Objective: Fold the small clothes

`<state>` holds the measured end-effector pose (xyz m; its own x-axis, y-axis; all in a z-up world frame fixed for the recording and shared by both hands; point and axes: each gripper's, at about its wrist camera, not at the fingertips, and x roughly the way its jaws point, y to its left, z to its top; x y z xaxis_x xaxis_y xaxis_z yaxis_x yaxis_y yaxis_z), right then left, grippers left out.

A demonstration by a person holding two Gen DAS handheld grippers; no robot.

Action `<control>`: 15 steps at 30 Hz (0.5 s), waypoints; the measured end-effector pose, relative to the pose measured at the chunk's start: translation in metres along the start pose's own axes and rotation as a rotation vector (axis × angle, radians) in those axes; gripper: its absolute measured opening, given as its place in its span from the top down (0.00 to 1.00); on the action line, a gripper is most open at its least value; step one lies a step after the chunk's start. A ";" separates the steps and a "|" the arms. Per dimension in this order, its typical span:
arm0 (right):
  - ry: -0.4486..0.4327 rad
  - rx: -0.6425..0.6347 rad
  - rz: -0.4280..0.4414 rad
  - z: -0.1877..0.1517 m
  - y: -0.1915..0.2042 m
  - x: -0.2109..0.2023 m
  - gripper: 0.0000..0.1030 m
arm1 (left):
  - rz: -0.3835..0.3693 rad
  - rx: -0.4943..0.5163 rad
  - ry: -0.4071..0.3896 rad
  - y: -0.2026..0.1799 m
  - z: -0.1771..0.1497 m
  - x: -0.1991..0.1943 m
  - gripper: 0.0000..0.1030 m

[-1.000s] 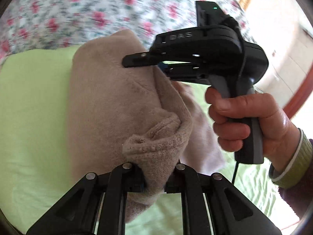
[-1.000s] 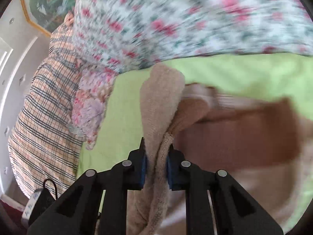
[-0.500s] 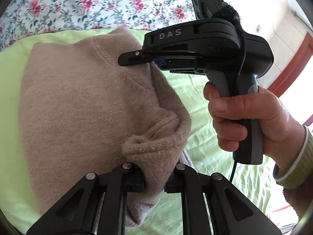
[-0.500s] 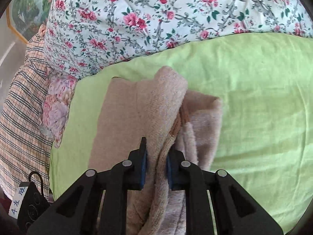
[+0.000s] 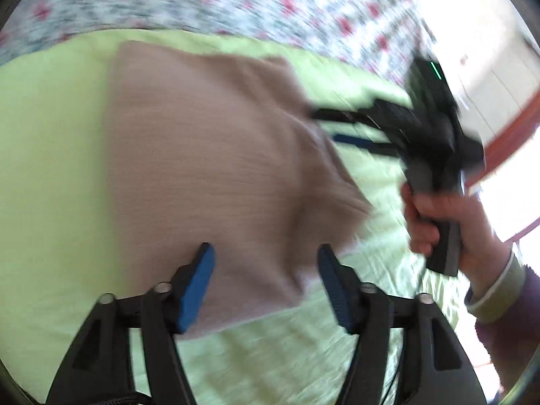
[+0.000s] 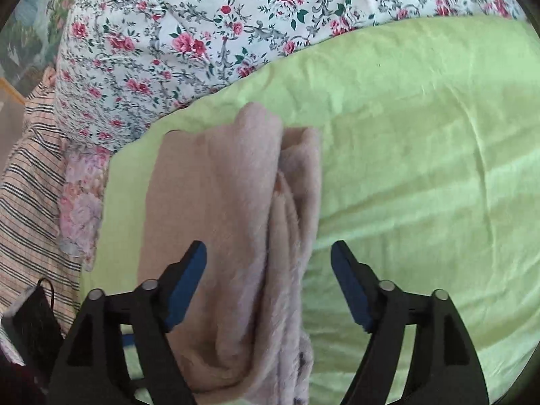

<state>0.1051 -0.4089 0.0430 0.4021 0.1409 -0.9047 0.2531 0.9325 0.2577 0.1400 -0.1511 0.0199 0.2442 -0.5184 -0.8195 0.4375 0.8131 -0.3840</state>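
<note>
A beige knitted garment [image 5: 209,168] lies folded on the light green sheet [image 5: 50,155]. My left gripper [image 5: 265,254] hangs over its near edge, jaws opening, blue pads clear of the cloth. In the right wrist view the same garment [image 6: 219,202] shows its stacked folded edges, and my right gripper [image 6: 268,249] stands above them with jaws opening and nothing pressed between the pads. The right gripper [image 5: 341,125] also shows blurred in the left wrist view, off the garment's right edge, held by a hand [image 5: 438,216].
A floral quilt [image 6: 202,33] bunches along the far side of the sheet. Checked and pink patterned cloth [image 6: 37,202] lies at the left, with a small black device [image 6: 30,324] near it. Bare green sheet [image 6: 422,168] spreads to the right of the garment.
Both grippers have let go of the garment and their jaws now stand wide. The garment has dropped flat on the sheet. The right gripper has drawn away to the right.
</note>
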 end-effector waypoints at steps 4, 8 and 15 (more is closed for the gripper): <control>0.039 -0.006 0.026 -0.009 0.006 0.011 0.18 | 0.070 -0.132 -0.029 0.058 0.011 -0.020 0.19; 0.040 0.035 0.043 -0.008 0.000 0.021 0.18 | 0.053 -0.271 0.035 0.109 0.025 -0.004 0.19; 0.054 0.071 0.071 -0.004 -0.012 0.030 0.18 | -0.036 -0.266 0.048 0.109 0.052 0.025 0.19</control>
<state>0.1108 -0.4143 0.0112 0.3740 0.2249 -0.8998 0.2886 0.8938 0.3434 0.2391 -0.0888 -0.0200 0.1888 -0.5403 -0.8200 0.2004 0.8387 -0.5064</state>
